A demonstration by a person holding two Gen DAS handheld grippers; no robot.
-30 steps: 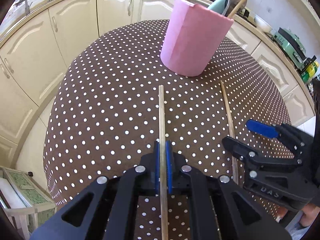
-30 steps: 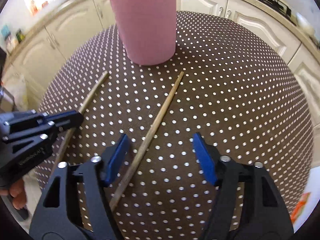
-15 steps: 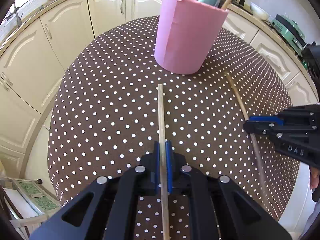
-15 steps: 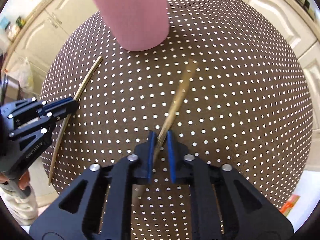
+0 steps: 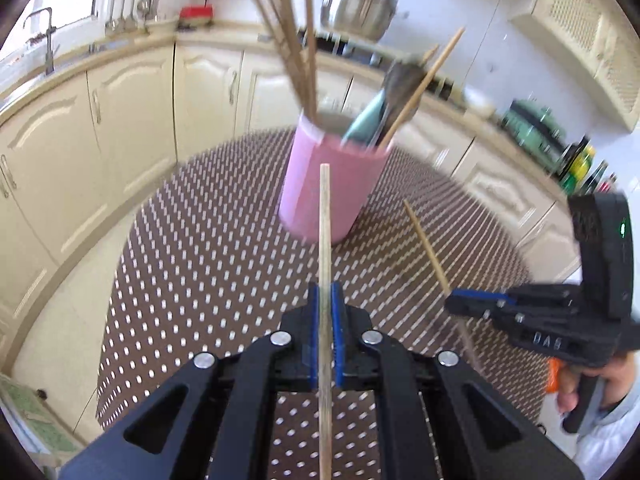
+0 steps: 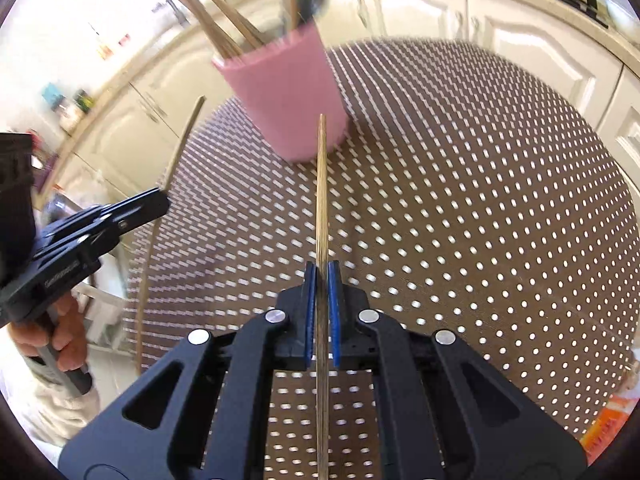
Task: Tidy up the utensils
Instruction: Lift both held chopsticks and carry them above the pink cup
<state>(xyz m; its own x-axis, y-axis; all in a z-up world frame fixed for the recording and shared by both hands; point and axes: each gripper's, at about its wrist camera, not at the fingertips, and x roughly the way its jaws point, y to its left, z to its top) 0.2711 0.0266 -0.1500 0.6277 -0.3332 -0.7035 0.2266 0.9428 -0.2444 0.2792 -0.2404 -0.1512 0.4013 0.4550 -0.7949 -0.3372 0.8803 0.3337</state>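
A pink utensil holder [image 5: 330, 188] stands on the dotted brown table [image 5: 208, 272], with several wooden chopsticks and a teal-handled utensil [image 5: 366, 122] in it. It also shows in the right wrist view [image 6: 290, 100]. My left gripper [image 5: 326, 292] is shut on a wooden chopstick [image 5: 325, 224] and holds it above the table, pointing at the holder. My right gripper [image 6: 322, 272] is shut on another wooden chopstick [image 6: 322, 184], also lifted and pointing at the holder. Each gripper shows in the other's view, the right [image 5: 456, 300] and the left [image 6: 164, 200].
Cream kitchen cabinets [image 5: 132, 120] curve around behind the table. A worktop carries a pot [image 5: 356, 8], bottles [image 5: 580, 160] and a sink tap [image 5: 44, 36]. The table edge [image 6: 600, 152] drops off at the right.
Both grippers have lifted their chopsticks off the table and tilted up toward the holder. One second ago the right gripper was open over its chopstick; it then shut on it.
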